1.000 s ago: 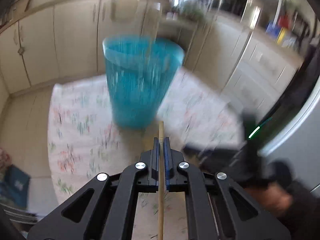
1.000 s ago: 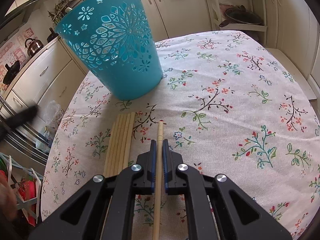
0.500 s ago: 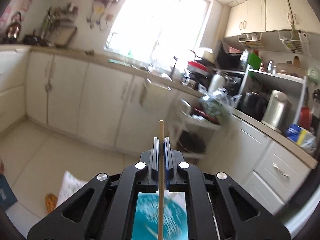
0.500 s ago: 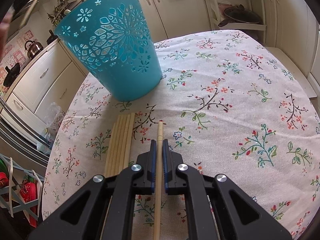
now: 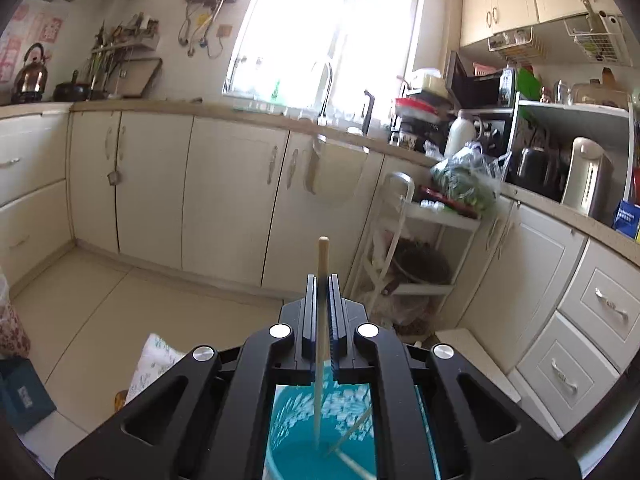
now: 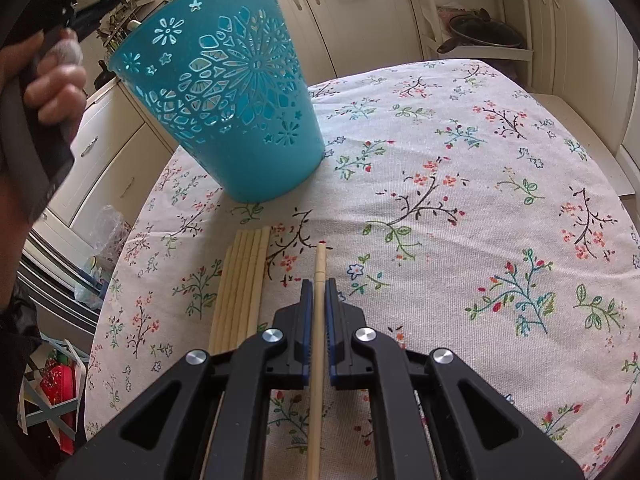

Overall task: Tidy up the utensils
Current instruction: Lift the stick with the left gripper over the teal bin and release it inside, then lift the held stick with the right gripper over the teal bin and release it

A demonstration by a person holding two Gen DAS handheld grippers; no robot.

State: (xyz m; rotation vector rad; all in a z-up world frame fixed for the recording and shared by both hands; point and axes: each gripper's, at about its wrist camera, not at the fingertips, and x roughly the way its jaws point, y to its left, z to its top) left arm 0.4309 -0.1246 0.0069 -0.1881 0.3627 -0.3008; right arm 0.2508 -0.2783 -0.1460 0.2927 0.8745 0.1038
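Your left gripper (image 5: pixel 320 280) is clamped on a single chopstick (image 5: pixel 320 344) and is held upright over the blue basket (image 5: pixel 320 432). The stick runs straight down between the pads, and its lower end reaches inside the basket below the tool. At least one other pale stick already lies slanted inside there, below and a little to the right of your pads. From the right wrist view, your left hand (image 6: pixel 52 88) sits above and to the left of the basket's rim (image 6: pixel 192 4). This looks like the drop step: the stick is lined up over the opening and only needs letting go. The next move calls for parting the left jaws while keeping the tool steady, so the stick falls inside rather than tipping over the rim.

Your right gripper (image 6: pixel 316 288) is shut on a second chopstick (image 6: pixel 318 344), low over the flowered tablecloth (image 6: pixel 460 200); whether the stick has left the cloth I cannot tell. Its tip pointing ahead of the pads toward the basket, which stands ahead and to the left of this tool. Just left of the right jaws lies the bundle of chopsticks (image 6: pixel 240 284), side by side on the cloth and still to be moved. Once the left side is clear, carry the right stick up and over to the rim, turning it upright as you go.
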